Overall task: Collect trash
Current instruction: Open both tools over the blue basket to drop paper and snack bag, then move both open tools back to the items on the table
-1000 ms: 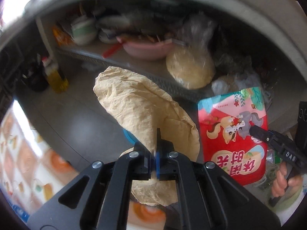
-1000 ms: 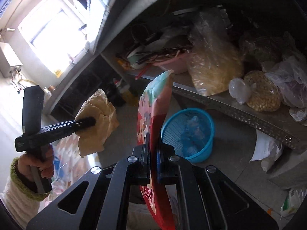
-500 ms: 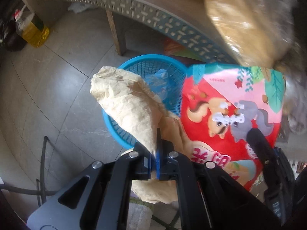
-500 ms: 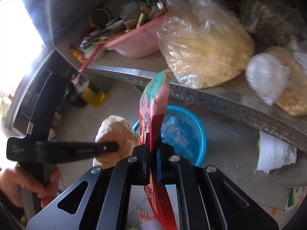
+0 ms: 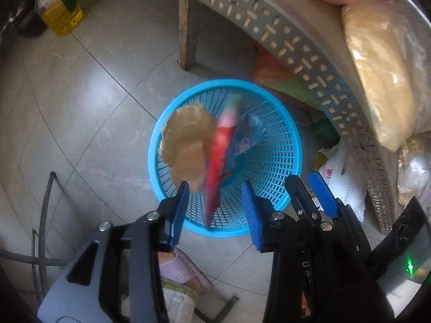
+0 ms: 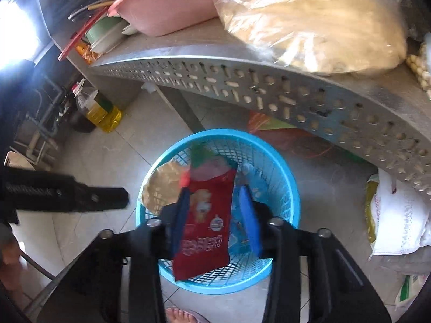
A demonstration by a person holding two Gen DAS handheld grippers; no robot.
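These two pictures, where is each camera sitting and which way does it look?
Left wrist: on the left gripper, looking steeply down at the blue basket; a slippered foot shows.
Right wrist: on the right gripper, looking down and toward the metal shelf; bare toes show.
Shared: basket, brown paper, red snack bag, oil bottle; both jaws are opening.

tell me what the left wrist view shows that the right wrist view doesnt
Only the left wrist view shows a lilac slipper and both grippers' blue pads: left gripper, right gripper. Only the right wrist view shows a green bowl on the shelf. Both show the blue basket, brown paper, red packet and oil bottle.
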